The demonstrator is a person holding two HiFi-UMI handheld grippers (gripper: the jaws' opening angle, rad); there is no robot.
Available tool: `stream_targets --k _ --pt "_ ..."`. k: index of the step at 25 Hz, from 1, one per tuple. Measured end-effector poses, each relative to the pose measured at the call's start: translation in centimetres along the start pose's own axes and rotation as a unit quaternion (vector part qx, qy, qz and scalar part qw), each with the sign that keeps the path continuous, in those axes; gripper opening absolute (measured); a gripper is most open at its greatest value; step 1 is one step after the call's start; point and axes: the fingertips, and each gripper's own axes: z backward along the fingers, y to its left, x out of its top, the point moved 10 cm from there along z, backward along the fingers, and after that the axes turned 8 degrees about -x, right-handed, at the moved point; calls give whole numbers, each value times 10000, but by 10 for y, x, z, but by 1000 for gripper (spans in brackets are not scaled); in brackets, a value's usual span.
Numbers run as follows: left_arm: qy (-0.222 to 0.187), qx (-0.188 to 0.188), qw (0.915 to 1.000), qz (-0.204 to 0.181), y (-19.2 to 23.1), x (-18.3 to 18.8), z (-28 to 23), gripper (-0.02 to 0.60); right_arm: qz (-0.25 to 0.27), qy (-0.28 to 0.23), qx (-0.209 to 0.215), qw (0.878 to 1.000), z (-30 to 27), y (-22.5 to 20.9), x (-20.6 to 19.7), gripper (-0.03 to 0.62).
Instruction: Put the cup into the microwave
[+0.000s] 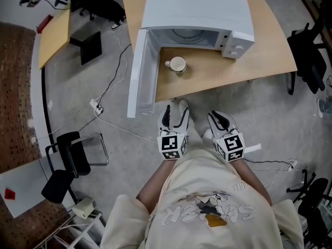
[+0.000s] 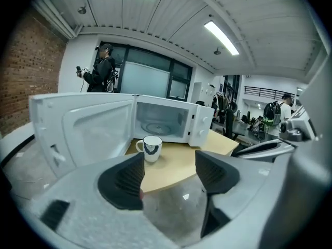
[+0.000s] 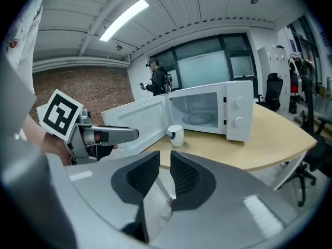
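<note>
The cup [image 1: 177, 64] stands upright on the table [image 1: 259, 56], just in front of the microwave [image 1: 197, 19] and not inside it; it is white with a dark mark on its side, and in the head view its handle points left. The microwave's door [image 1: 141, 74] is swung wide open on the left, reaching out past the near edge of the table; the round glass plate [image 2: 155, 127] inside is bare, and two knobs [image 1: 234, 46] sit on the right of the front.

The person stands at the near side of the table with both grippers held close to the body, well apart from the cup. The left gripper [image 1: 174, 110] has its jaws spread open with nothing between them, only the table edge and floor [image 1: 119, 139] showing through the gap; the cup lies ahead of its left jaw. The right gripper [image 1: 220, 119] has its jaws drawn almost together, just a thin slit left, and nothing is caught in it.

Farther out, a white cable [image 1: 116, 77] trails over the grey floor on the left to a power strip [image 1: 96, 106]; a black chair [image 1: 67, 165] stands near left. Beyond the microwave, by the dark windows, another person [image 2: 104, 69] is standing.
</note>
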Motion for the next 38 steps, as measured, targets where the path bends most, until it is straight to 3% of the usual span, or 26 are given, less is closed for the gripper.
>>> stream_targets --k 7,15,20,29,34,38 --pt "281 -277 9990 -198 58 9 -105 437 -13 215 -498 9985 -62 -20 47 75" --pt "594 -361 9975 -126 77 3 -157 445 128 311 -995 9945 -97 -25 65 87" --pt "684 -186 9973 -197 83 -6 -182 456 198 435 -845 9953 -117 -25 62 89" --pt "318 18 9983 -481 95 -1 -219 465 318 772 -641 9944 -118 -21 57 89" --pt "121 73 9961 -868 101 -6 -235 462 507 905 -689 9922 -116 -25 57 87" --pt "-93 179 9949 -993 106 -5 -241 397 574 1060 -678 9904 -109 -26 51 87"
